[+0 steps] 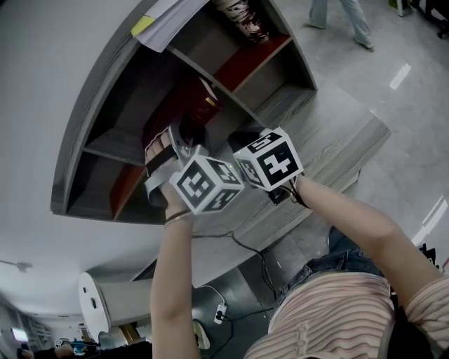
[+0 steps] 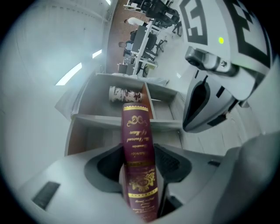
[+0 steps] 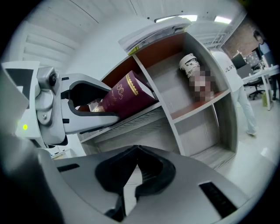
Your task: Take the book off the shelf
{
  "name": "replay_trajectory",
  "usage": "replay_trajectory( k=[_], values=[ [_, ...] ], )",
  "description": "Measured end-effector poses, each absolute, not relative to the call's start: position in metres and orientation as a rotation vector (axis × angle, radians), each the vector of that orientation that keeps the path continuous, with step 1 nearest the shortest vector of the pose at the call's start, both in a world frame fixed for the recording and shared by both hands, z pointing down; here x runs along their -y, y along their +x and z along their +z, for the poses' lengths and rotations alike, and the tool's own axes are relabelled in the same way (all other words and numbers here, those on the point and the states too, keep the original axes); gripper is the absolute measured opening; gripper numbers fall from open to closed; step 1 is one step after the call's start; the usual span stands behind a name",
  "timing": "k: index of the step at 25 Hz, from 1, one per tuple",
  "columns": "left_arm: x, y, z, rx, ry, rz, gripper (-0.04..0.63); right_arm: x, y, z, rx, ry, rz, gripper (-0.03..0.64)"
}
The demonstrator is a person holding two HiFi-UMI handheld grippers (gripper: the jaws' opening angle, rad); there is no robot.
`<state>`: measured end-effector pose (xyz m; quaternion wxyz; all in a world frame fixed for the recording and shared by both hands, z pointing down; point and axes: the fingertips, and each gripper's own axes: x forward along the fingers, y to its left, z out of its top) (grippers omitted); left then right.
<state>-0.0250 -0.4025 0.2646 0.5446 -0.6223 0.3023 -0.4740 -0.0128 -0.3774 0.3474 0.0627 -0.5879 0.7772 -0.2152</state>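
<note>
A maroon book (image 1: 184, 112) with gold lettering is tilted at the mouth of the middle compartment of the grey shelf (image 1: 302, 119). My left gripper (image 1: 175, 139) is shut on it, with the spine (image 2: 136, 144) running up between the two jaws. In the right gripper view the book (image 3: 127, 97) sticks out of the left gripper (image 3: 83, 109) just above a shelf board. Whether it touches the board I cannot tell. My right gripper (image 3: 136, 151) is shut with nothing in it and hovers close to the right of the left gripper, in front of the shelf (image 3: 197, 131).
A patterned can (image 1: 242, 17) lies in the upper compartment. Papers (image 1: 168, 21) rest on top of the shelf. A person (image 1: 340, 17) stands beyond the shelf on the floor. A cable (image 1: 245, 245) runs along the floor, near a white appliance (image 1: 95, 301).
</note>
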Motion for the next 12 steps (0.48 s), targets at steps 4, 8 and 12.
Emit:
replay_trajectory(
  k=[4,8,12],
  values=[
    [0.387,-0.029,0.262,-0.724,-1.479,-1.122,0.221,0.362,-0.013,0.345,-2.339,-1.782,-0.637,0.008],
    [0.385,-0.025,0.259,-0.732,-1.500,-1.128,0.219,0.360,-0.007,0.343,-2.336,-1.787,-0.648,0.008],
    [0.371,-0.027,0.256,-0.741,-1.518,-1.114,0.219,0.350,-0.007,0.343,-2.333,-1.799,-0.645,0.008]
  ],
)
